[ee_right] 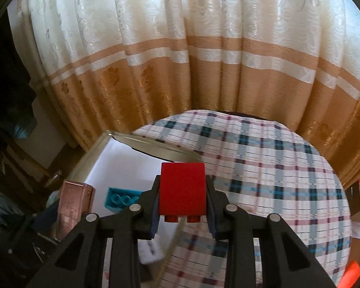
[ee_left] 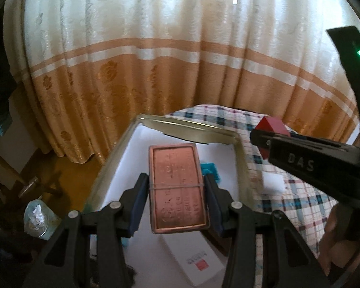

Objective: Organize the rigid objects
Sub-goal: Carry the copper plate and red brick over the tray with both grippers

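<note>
Over plaid cloth, jaws clamp embossed copper tin and red brick.

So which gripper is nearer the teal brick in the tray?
Left. The left gripper, shut on the copper tin, hangs right over the teal brick in the tray. The right gripper, gripping the red brick, is off to the side by the tray's edge.

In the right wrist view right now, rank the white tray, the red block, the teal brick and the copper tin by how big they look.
1. White tray, clearly largest.
2. Red block, though it is held in the right gripper close to the camera, so nearness inflates it.
3. Copper tin and teal brick: both partly hidden, too close to rank.
</note>
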Tool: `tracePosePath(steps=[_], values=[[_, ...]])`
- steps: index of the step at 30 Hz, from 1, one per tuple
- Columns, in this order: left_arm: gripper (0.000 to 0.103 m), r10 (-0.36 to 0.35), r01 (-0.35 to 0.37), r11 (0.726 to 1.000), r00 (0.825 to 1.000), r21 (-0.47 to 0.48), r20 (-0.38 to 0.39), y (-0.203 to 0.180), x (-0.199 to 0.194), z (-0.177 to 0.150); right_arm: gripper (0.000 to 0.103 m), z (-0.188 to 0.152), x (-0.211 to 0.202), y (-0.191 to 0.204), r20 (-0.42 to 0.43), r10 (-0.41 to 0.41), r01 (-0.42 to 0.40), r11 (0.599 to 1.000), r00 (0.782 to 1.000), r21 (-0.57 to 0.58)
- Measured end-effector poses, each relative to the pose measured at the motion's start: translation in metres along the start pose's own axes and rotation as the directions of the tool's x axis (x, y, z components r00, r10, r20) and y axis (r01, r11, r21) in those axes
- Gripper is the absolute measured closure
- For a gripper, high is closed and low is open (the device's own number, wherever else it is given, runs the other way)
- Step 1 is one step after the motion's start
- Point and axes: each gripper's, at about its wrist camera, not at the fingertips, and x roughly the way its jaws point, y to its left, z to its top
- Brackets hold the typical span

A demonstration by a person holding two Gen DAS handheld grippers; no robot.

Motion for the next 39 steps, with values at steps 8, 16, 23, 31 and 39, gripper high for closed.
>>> tracePosePath(steps=[8, 16, 23, 31, 39], values=[[0.056, 0.047, -0.047, 0.999, 0.998, -0.006, -0.037, 0.015, 0.019, 0.013, 0.069, 0.006, 0.010, 0.015, -0.004, 0.054, -0.053, 0.998, 0.999, 0.022], [0.056, 0.088, -0.086, 0.996, 0.993, 0.021, -0.075, 0.022, 0.037, 0.023, 0.069, 0.004, 0.026, 0.028, -0.021, 0.041, -0.040, 0.999, 0.999, 0.006], [0.056, 0.122, -0.119, 0.992, 0.986, 0.034, -0.113, 0.029, 0.053, 0.027, 0.069, 0.006, 0.038, 0.032, -0.050, 0.048, -0.048, 0.999, 0.998, 0.013], [0.056, 0.112, -0.110, 0.994, 0.981, 0.019, -0.158, 0.034, 0.068, 0.028, 0.069, 0.011, 0.041, 0.039, -0.049, 0.054, -0.054, 0.998, 0.997, -0.011], [0.056, 0.120, -0.115, 0.993, 0.977, 0.037, -0.177, 0.032, 0.076, 0.026, 0.069, 0.011, 0.048, 0.043, -0.068, 0.075, -0.076, 0.997, 0.995, -0.002]])
